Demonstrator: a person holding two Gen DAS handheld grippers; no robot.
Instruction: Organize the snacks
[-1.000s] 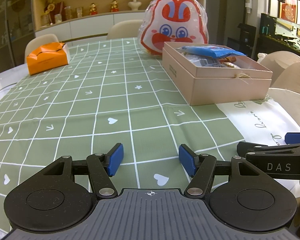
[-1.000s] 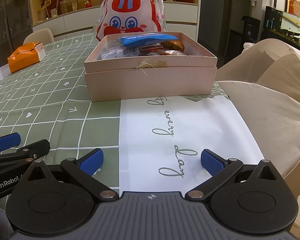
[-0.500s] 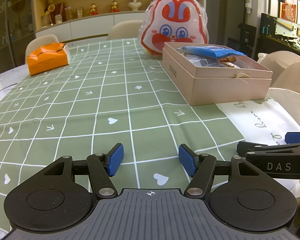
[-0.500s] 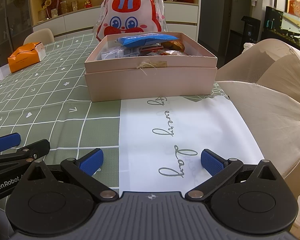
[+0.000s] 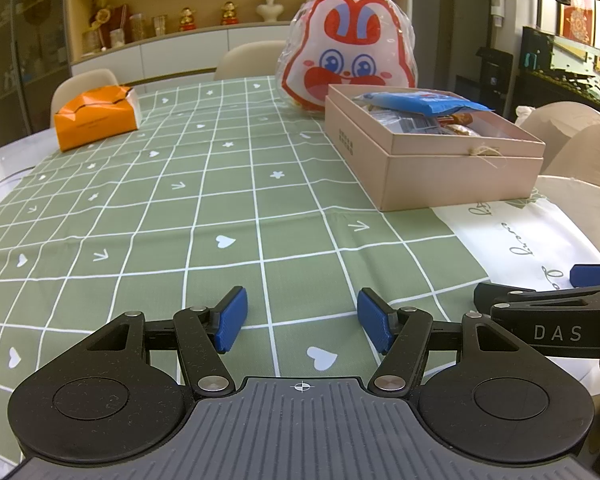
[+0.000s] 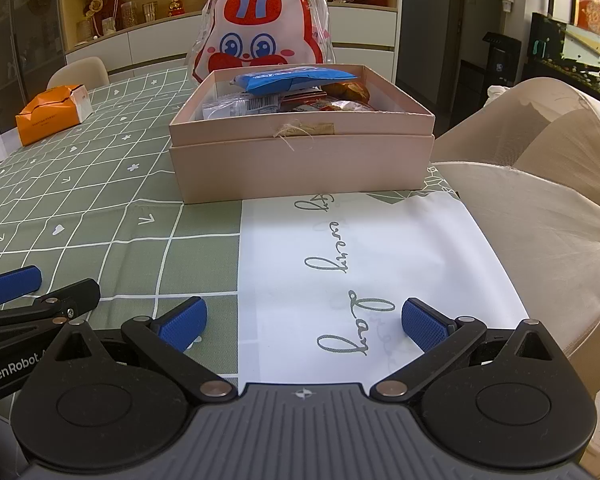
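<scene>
Left gripper (image 5: 299, 320) low over green checked table (image 5: 220, 208), jaws spread, empty. Right gripper (image 6: 303, 322) over white printed sheet (image 6: 360, 256), jaws spread, empty. Snacks (image 6: 288, 92) piled in pink box (image 6: 300, 160), rabbit bag (image 6: 262, 28) just behind. Orange box (image 5: 96, 118) well apart, far left.

Left tongs (image 5: 299, 320) gaping, empty, low over green tablecloth (image 5: 220, 200); snack box (image 5: 432, 148) ahead right.

- Left wrist view sits low over the green tablecloth (image 5: 220, 208), facing the pink box (image 5: 452, 168) ahead-right.
- Right wrist view, beside it, faces that box (image 6: 300, 164) squarely.
- Both catch the rabbit bag (image 5: 350, 60).
</scene>
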